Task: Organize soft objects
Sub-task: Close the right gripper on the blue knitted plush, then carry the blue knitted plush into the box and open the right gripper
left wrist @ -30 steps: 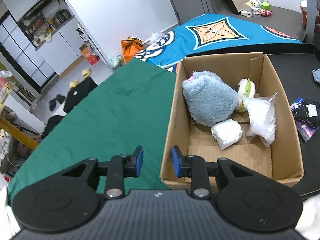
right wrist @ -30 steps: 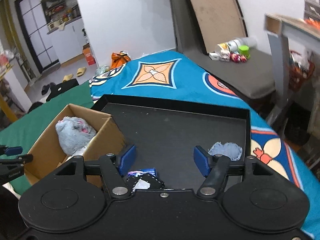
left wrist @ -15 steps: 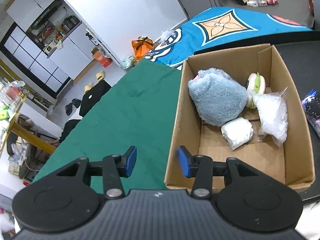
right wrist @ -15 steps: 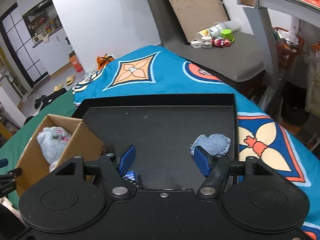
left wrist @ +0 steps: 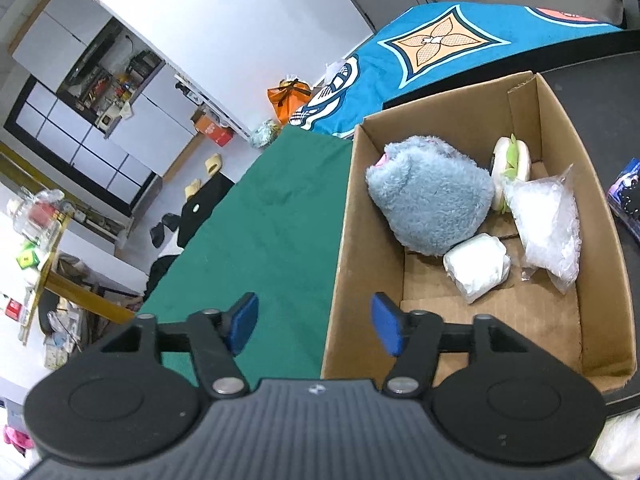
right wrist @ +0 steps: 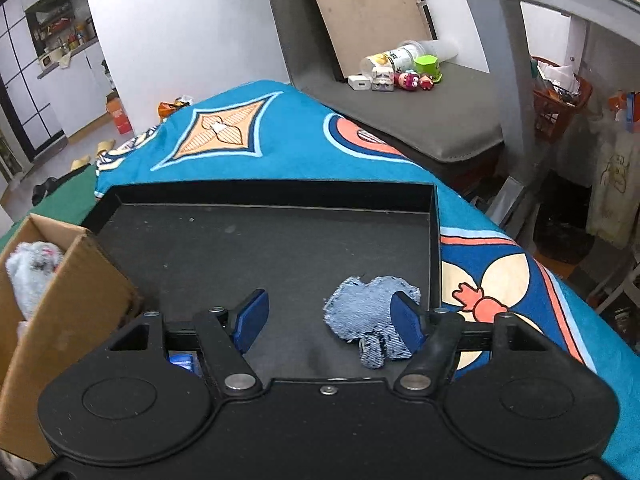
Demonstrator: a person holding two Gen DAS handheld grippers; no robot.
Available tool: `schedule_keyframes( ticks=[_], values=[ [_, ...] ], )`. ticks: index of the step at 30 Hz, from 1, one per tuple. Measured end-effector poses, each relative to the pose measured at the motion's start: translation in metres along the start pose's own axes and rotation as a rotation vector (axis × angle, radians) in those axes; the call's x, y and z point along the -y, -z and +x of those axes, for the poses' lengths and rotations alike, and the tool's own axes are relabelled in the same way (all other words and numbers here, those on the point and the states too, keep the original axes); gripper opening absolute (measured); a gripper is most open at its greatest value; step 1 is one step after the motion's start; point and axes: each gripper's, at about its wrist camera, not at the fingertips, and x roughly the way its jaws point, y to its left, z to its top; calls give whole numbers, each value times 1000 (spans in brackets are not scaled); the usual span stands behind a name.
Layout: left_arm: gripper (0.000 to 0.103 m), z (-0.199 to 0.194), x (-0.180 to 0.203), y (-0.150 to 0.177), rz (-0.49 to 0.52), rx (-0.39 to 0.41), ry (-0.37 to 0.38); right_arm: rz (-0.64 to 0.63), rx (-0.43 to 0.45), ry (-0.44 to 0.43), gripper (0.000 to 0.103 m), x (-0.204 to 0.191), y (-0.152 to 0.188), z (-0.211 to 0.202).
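Note:
A cardboard box holds a grey-blue plush, a white wrapped bundle, a clear bag of white filling and a soft burger toy. My left gripper hovers over the box's near left wall, its jaws opening with nothing between them. In the right wrist view a blue denim patch lies on the black tray. My right gripper stands open just above it, the patch partly behind the right finger. The box sits at the tray's left.
A dark blue packet lies on the tray right of the box. A green cloth and a teal patterned blanket cover the surface. Small toys and a bottle sit on a grey pad beyond.
My left gripper's jaws have spread wider and the view has rolled slightly. My right gripper has moved down and right, closer to the denim patch, which now sits between its fingers.

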Motion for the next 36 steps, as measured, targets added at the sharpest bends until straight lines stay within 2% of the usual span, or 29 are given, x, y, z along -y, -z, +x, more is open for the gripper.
schedule_keyframes(
  ticks=[2,9,16,19,23,30,36],
  values=[
    [70,0,3,-1,13,1,-14,-1,-4,-5,67,2,2,6],
    [73,5,10,-8,36,-24,-40,-21,2,7,67,9,6,21],
    [82,6,13,-10,50,-38,-33,-71,7,34,65,9,8,31],
    [86,6,14,-10,57,-38,-31,-121,11,64,48,5,10,31],
    [87,6,16,-9,65,-42,-26,-157,22,72,38,3,9,28],
    [87,4,10,-7,37,-31,-18,-170,27,52,23,-1,7,17],
    [87,0,7,-5,30,-15,-12,-160,28,36,15,-2,4,7]
  ],
)
